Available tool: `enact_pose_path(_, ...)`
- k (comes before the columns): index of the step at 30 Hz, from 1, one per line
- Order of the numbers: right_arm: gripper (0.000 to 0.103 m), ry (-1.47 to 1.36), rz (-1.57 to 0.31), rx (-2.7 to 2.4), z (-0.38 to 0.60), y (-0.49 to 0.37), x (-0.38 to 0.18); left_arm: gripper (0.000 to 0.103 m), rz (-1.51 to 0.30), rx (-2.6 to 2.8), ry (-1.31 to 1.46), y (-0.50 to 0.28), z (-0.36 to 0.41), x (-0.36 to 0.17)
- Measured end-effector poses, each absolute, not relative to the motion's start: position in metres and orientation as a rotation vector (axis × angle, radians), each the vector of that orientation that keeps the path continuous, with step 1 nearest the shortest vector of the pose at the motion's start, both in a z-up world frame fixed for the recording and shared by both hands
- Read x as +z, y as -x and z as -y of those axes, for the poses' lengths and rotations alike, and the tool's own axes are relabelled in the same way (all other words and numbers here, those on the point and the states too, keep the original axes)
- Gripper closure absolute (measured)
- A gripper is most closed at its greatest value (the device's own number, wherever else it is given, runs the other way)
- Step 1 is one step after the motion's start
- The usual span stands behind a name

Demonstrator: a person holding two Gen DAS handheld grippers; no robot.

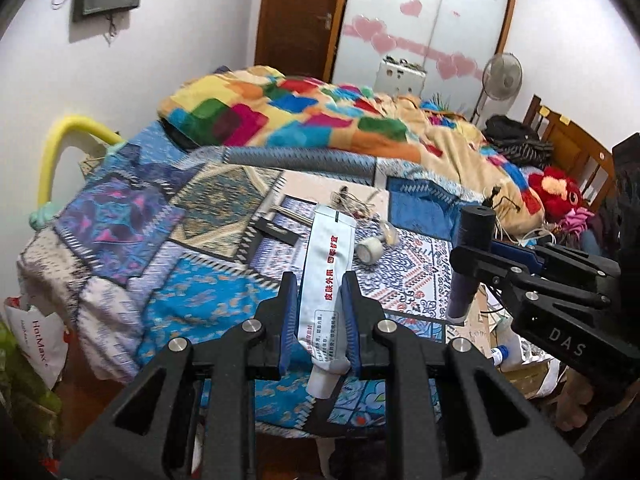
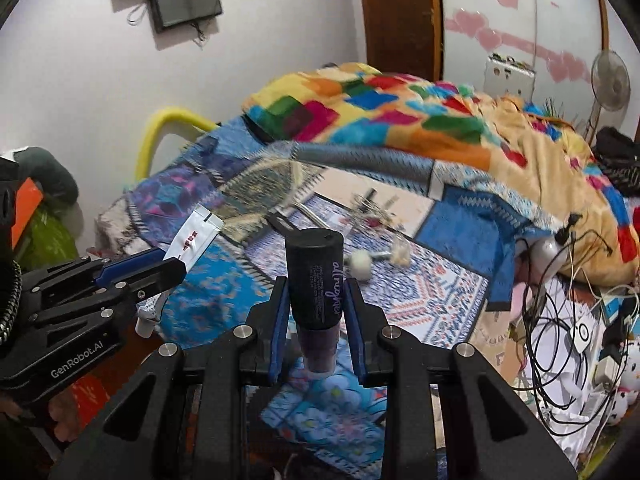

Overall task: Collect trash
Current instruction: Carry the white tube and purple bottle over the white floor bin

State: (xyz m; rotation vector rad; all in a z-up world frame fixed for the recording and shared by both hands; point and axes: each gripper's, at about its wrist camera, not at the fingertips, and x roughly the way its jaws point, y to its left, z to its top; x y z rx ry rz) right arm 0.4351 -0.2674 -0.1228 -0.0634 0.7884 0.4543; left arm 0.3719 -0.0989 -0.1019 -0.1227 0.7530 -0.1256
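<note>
Bed (image 1: 208, 312) under a blue patterned bedspread, multicoloured patchwork blanket (image 1: 280, 116) heaped at its far side, standing fan (image 1: 502, 74) by the wardrobe (image 1: 424, 20), red plush toy (image 1: 558, 194), tangled cables (image 2: 560, 280), dark wall-mounted screen (image 2: 186, 0).

The squeeze tube (image 1: 326, 280) stands between the fingers of the left gripper (image 1: 320, 280), cap end nearest the camera. To its right, the right gripper (image 2: 316, 288) has a cylindrical bottle (image 2: 316, 280) upright between its fingers. Ahead of both, on the patterned bedspread (image 1: 200, 300), lie a roll of tape (image 1: 370, 250) and a tangle of string (image 1: 352, 200). Behind those, a hose (image 1: 300, 158) crosses the bed, with a patchwork blanket (image 1: 320, 116) heaped beyond it. A standing fan (image 1: 500, 76) is far right.
</note>
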Motion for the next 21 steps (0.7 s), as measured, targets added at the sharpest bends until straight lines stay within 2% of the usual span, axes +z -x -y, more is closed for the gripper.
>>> enact_pose_path(10,0.079,0.096,-0.755,0.545,0.202,-0.389,-0.098,0.081,-0.698,-0.029,0.152,-0.305,0.020,-0.081)
enact_pose_path(21,0.079,0.145,-0.770,0.662,0.118,-0.338,-0.107,0.081,-0.694,0.114,0.184,-0.233,-0.076,-0.087)
